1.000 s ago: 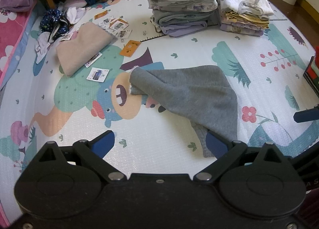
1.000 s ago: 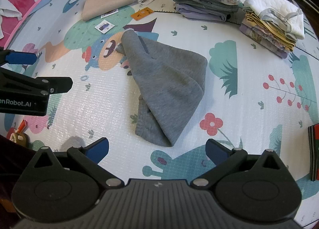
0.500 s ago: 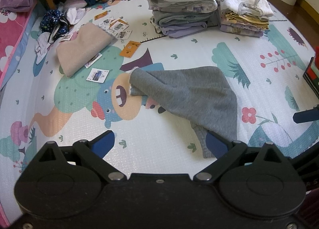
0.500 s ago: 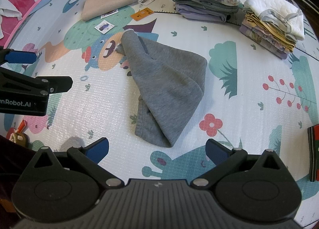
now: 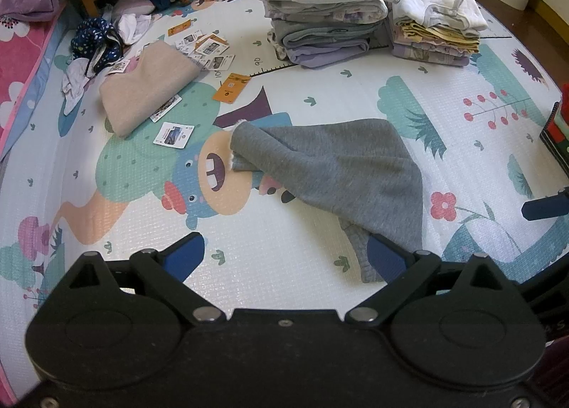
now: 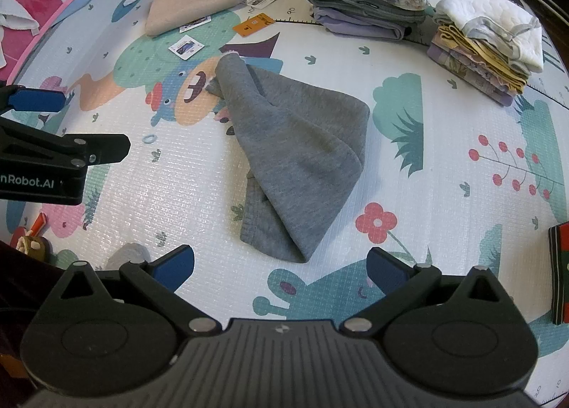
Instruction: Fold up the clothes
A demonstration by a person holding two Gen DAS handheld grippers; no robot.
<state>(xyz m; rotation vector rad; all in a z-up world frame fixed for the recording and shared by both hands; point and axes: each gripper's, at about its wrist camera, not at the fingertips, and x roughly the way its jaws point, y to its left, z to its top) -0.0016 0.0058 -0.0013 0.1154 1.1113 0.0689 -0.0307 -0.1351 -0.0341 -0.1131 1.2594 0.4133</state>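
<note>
Right now both grippers hang low over the play mat [image 5: 302, 95], each with its blue-padded fingers spread wide and nothing between them. Nearest to the left gripper [image 5: 284, 258] sits the hem end of the grey garment [image 5: 338, 166], its right-hand pad just at that bunched corner. The right gripper [image 6: 281, 269] hovers just short of the same hem, pointing straight along the cloth. That garment lies crumpled in a rough triangle, half doubled over itself, mid-mat, so I judge it the piece waiting to be straightened and folded. Beyond the grey garment, to its far left, lies a beige folded piece [image 5: 145, 95] among scattered cards [image 5: 209, 49]. Farther still behind the garment, two stacks of folded clothes [image 5: 327, 13] stand side by side, likely the finished pile.
</note>
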